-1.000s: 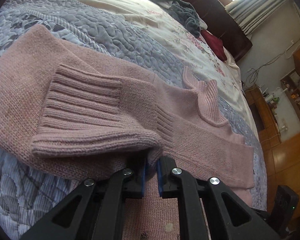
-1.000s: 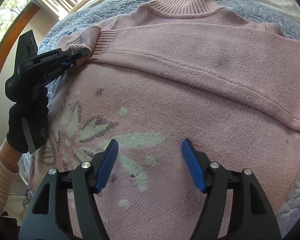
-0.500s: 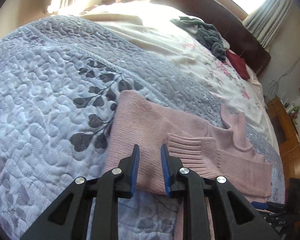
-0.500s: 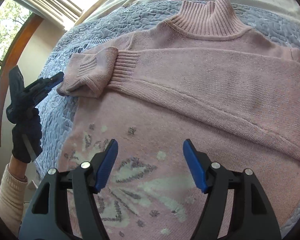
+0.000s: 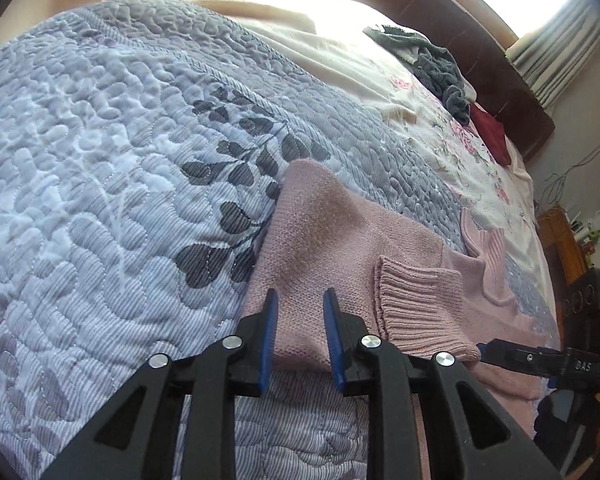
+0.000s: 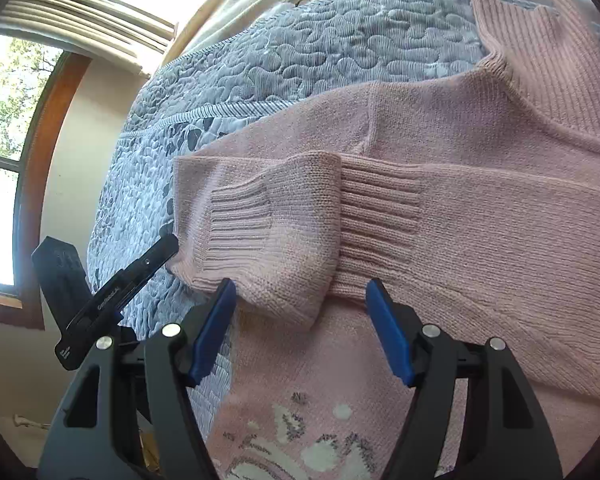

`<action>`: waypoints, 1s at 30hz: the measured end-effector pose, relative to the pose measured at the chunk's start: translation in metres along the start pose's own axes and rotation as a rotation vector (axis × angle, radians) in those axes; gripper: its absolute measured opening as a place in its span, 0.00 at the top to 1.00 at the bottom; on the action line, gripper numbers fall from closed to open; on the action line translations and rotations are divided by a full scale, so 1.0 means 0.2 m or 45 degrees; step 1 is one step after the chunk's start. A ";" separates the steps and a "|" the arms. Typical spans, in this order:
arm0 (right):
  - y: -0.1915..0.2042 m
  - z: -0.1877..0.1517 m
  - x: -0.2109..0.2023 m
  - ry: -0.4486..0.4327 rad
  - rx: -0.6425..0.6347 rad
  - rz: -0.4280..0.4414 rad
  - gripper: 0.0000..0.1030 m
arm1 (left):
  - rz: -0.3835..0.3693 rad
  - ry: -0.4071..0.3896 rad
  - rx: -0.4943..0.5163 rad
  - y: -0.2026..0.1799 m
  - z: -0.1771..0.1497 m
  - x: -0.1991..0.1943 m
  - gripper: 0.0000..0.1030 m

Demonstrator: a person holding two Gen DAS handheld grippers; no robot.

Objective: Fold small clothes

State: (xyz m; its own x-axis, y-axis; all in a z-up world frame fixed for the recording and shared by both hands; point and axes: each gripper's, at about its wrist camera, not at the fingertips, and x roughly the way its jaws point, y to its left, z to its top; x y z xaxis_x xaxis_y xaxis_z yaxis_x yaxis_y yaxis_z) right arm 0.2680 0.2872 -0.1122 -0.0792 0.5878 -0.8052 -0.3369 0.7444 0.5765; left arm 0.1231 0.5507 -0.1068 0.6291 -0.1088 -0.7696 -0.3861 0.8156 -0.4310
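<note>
Grey quilted bedspread; pink sweater laid flat on it, sleeves folded across the chest. Left gripper, jaws narrowly parted and empty, is held at the sweater's shoulder edge. Right gripper, wide apart and empty, is held just short of the turned-back cuff. Sleeve-folding step probably finished; a grasp of the side edge is called for next.

1. The left tongs hang slightly parted with nothing between them, just over the near edge of a pink sweater.
2. The sweater lies on a grey quilt on the bed, one ribbed cuff folded across its body.
3. The right tongs show at the right edge, their tips at the cuff.
4. Grey clothes and a dark red cloth lie further up the bed.
</note>
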 end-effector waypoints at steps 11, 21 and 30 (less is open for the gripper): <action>0.04 -0.05 -0.14 -0.094 -0.117 0.062 0.88 | -0.014 -0.039 0.020 -0.05 0.02 -0.07 0.77; -0.23 -0.20 -0.67 -0.293 -0.141 -0.053 0.88 | -0.064 -0.005 0.210 -0.43 -0.04 0.03 0.76; -0.64 -0.29 -0.70 -0.288 0.021 -0.207 0.87 | 0.037 0.121 0.381 -0.70 -0.16 0.28 0.76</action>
State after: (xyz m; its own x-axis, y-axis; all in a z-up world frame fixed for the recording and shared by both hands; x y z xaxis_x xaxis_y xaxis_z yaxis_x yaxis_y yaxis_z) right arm 0.2681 0.0903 -0.0811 0.1868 0.5146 -0.8368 -0.3125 0.8387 0.4460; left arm 0.1895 0.4125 -0.1045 0.5492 -0.1239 -0.8264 -0.1786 0.9487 -0.2609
